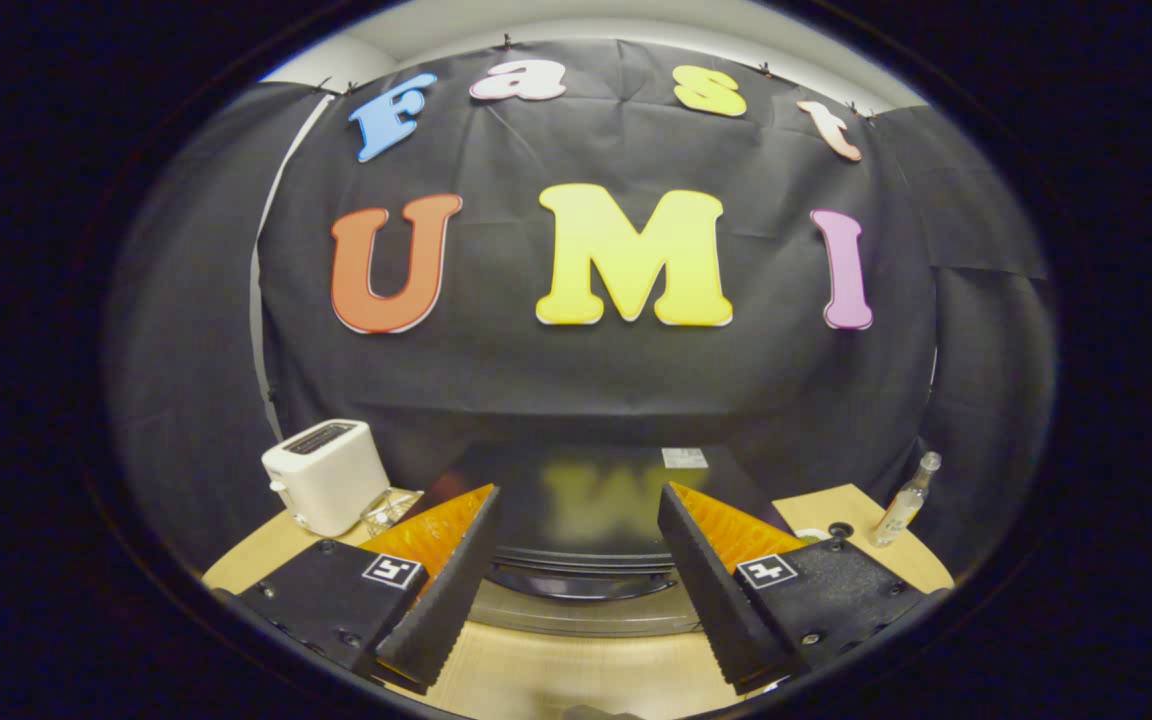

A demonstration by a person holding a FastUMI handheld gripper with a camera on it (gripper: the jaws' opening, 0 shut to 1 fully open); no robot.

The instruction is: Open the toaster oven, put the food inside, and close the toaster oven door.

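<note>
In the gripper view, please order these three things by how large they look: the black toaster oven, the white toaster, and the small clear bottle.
1. Black toaster oven, just ahead of the open gripper: largest, though it is nearest.
2. White toaster, beyond the left finger.
3. Clear bottle, beyond the right finger: smallest.

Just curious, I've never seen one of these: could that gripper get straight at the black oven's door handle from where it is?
Probably yes. The gripper has its jaws wide open with nothing held, and the toaster oven sits just ahead between them, handle facing it. The white toaster and small bottle stand off to the sides.
</note>
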